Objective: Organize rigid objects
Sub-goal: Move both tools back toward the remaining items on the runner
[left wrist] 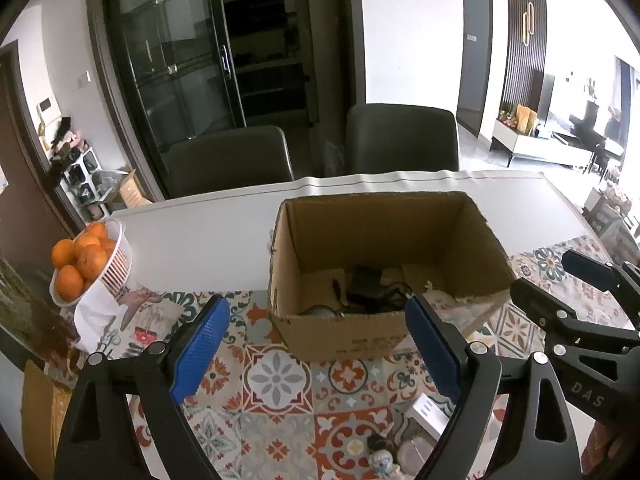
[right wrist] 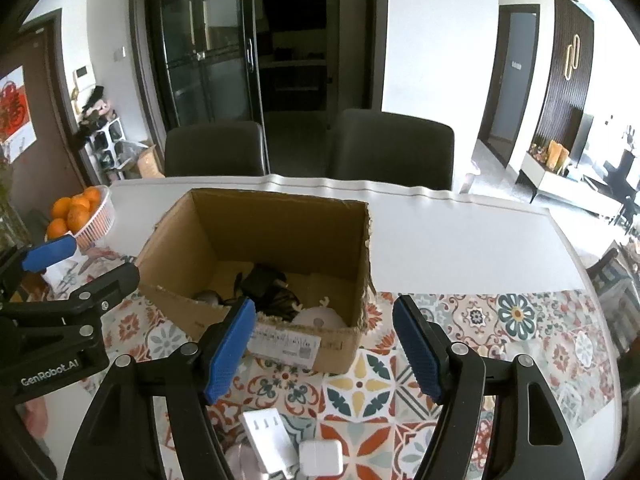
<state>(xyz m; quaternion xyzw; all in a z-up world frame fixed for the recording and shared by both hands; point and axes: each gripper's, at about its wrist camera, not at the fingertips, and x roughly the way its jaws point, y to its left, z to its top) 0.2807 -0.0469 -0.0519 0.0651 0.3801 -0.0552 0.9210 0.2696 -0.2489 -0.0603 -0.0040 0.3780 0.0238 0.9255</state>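
Note:
An open cardboard box (left wrist: pixel 344 336) (right wrist: pixel 180 312) stands on the patterned tablecloth. Inside it lie a black adapter with a tangled cable (left wrist: pixel 370 286) (right wrist: pixel 266 284), a grey round item (left wrist: pixel 320 312) and a white round device (right wrist: pixel 320 318). My left gripper (left wrist: pixel 318 346) hovers open in front of the box with nothing between its blue pads. My right gripper (right wrist: pixel 324 350) is open too, empty, just before the box's near wall. On the cloth below it lie a white power strip (right wrist: pixel 266 432) (left wrist: pixel 430 412) and a white square charger (right wrist: pixel 321 458). A small figurine (left wrist: pixel 382 460) lies near the bottom edge.
A white basket of oranges (left wrist: pixel 86 260) (right wrist: pixel 78 210) sits at the table's left. Two dark chairs (left wrist: pixel 402 138) (right wrist: pixel 392 146) stand behind the white table (left wrist: pixel 208 236). In each wrist view the other gripper shows at the side.

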